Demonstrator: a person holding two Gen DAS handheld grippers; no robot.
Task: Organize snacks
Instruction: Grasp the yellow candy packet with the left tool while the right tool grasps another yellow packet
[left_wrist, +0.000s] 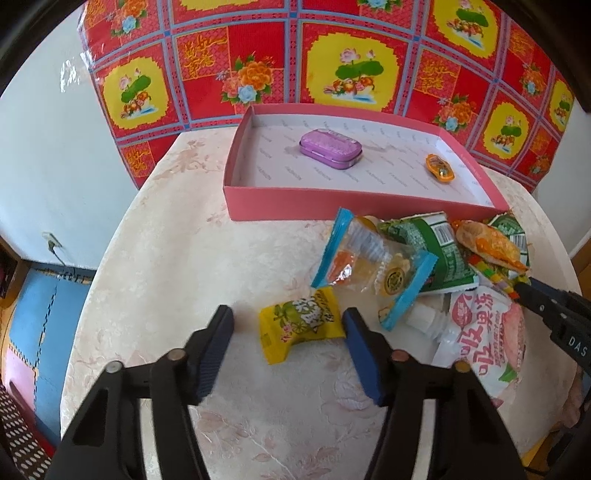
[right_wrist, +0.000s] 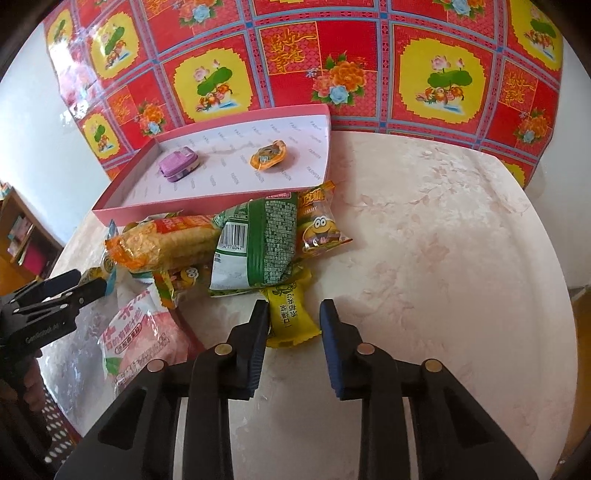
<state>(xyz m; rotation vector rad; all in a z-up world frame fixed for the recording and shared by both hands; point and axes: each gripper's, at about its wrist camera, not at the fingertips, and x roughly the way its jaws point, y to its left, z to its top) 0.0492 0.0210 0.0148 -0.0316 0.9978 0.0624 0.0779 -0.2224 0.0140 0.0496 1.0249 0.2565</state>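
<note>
- Right gripper (right_wrist: 291, 317) low over pale table (right_wrist: 443, 240), jaws apart around yellow candy packet (right_wrist: 291, 317); left pad touching it, right pad clear.
- Green bag (right_wrist: 258, 243) just beyond.
- Pink box (right_wrist: 147, 206) holding purple tin (right_wrist: 180, 168).

Glossy crinkled plastic on the yellow candy wrapper (left_wrist: 301, 326) and clear cake packet (left_wrist: 369, 266), matt pink cardboard for the box (left_wrist: 332, 205), shiny metal on the purple tin (left_wrist: 330, 148) — faintly embossed, satiny desk (left_wrist: 177, 258).

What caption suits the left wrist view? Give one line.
Left gripper straddles a yellow snack; pink box waits behind.
</note>
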